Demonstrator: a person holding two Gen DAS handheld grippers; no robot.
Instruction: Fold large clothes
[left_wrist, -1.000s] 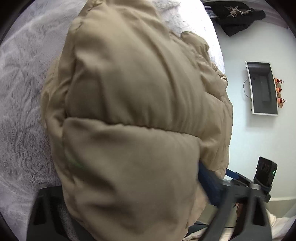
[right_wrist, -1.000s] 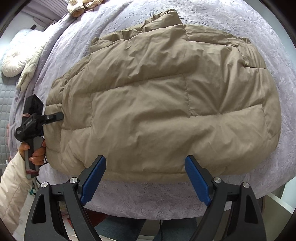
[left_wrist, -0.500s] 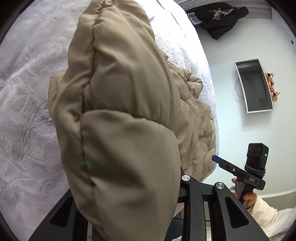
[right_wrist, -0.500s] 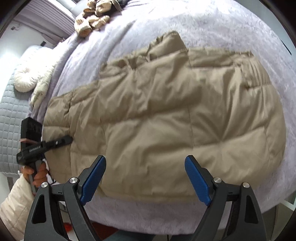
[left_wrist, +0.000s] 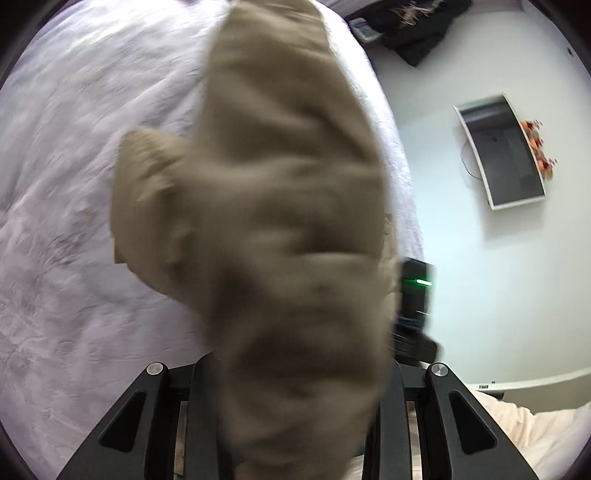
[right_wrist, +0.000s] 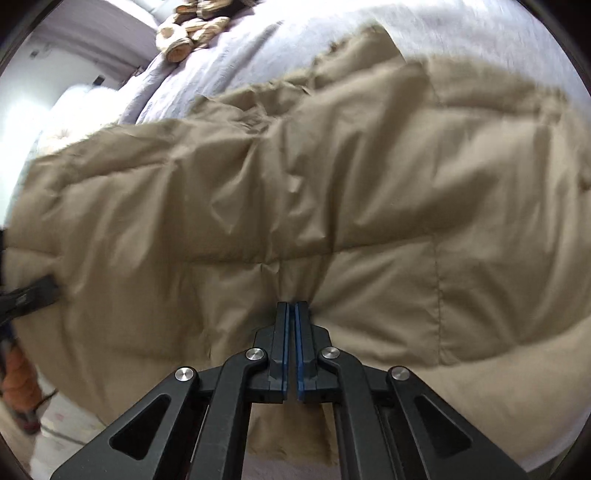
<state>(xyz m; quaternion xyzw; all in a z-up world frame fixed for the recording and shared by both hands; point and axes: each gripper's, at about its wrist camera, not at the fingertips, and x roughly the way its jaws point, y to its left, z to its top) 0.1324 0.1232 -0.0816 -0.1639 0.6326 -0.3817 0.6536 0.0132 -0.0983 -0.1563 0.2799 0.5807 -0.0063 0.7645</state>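
Left wrist view: the left hand-held gripper (left_wrist: 295, 373) has its two black fingers drawn in against a thick, blurred bunch of the tan padded jacket (left_wrist: 273, 229). The bunch fills the gap between the fingers and rises above them, hiding the fingertips. The jacket hangs over the pale bed cover (left_wrist: 74, 206). To the right of the bunch, part of the other black device with a green light (left_wrist: 417, 288) shows against the white wall (left_wrist: 480, 295). A framed mirror (left_wrist: 506, 151) hangs on that wall.

Right wrist view: the right hand-held gripper (right_wrist: 292, 314) is closed, its blue pads (right_wrist: 284, 347) nearly touching, pinching a fold of the jacket (right_wrist: 369, 192) near its lower edge. The jacket lies spread across the bed cover (right_wrist: 240, 48). At the left edge, the left hand-held gripper (right_wrist: 33, 295) grips the jacket's side. A brown bundle (right_wrist: 192, 29) lies at the far end of the bed.
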